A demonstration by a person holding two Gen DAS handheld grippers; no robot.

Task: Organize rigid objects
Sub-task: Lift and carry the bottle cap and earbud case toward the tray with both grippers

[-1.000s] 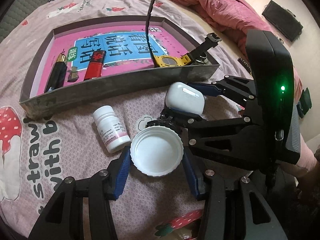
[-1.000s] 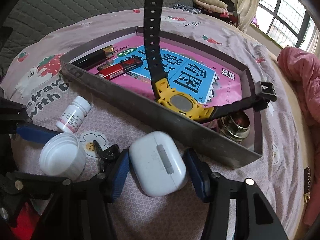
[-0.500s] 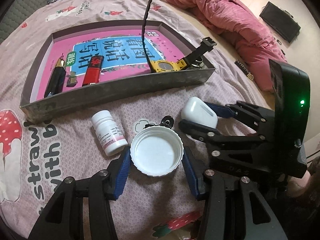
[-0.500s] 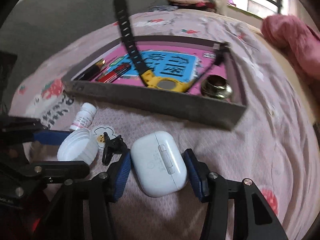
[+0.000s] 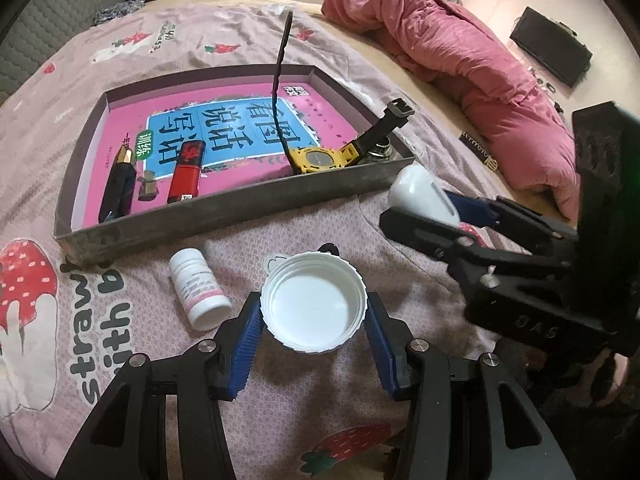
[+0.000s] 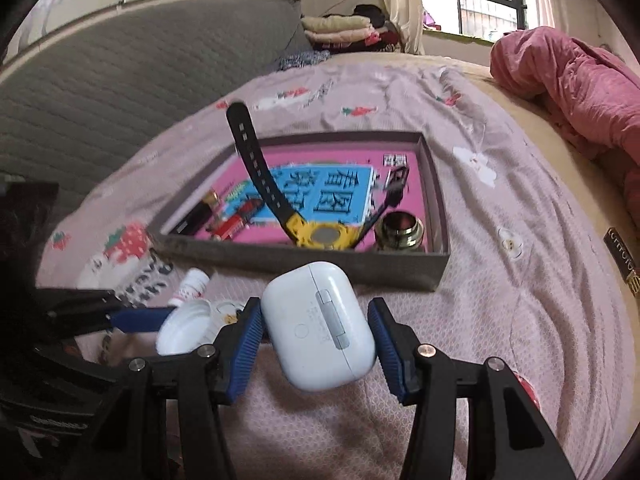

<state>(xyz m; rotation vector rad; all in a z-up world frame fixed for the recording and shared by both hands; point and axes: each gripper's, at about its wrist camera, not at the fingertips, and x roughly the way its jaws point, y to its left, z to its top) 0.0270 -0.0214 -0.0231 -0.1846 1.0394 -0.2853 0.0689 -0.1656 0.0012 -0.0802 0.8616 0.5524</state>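
Note:
My left gripper (image 5: 314,320) is shut on a white jar lid (image 5: 314,306), held just above the bedspread. My right gripper (image 6: 316,336) is shut on a white earbuds case (image 6: 320,324), lifted in front of the grey box's near wall; the case also shows in the left wrist view (image 5: 422,196). The grey box (image 5: 240,206) holds a yellow watch (image 5: 316,158), a red lighter (image 5: 186,170), a black pen (image 5: 118,186) and a brass fitting (image 6: 400,230). A small white pill bottle (image 5: 198,288) lies on the bed beside the lid.
A small black clip (image 5: 329,248) lies behind the lid. A pink quilt (image 5: 460,64) is heaped at the right. The grey headboard (image 6: 120,76) stands behind the box. Folded clothes (image 6: 344,28) sit far back.
My right gripper has lifted the earbuds case off the bed and drawn back and to the right. My left gripper has raised the lid slightly; the box looks farther away.

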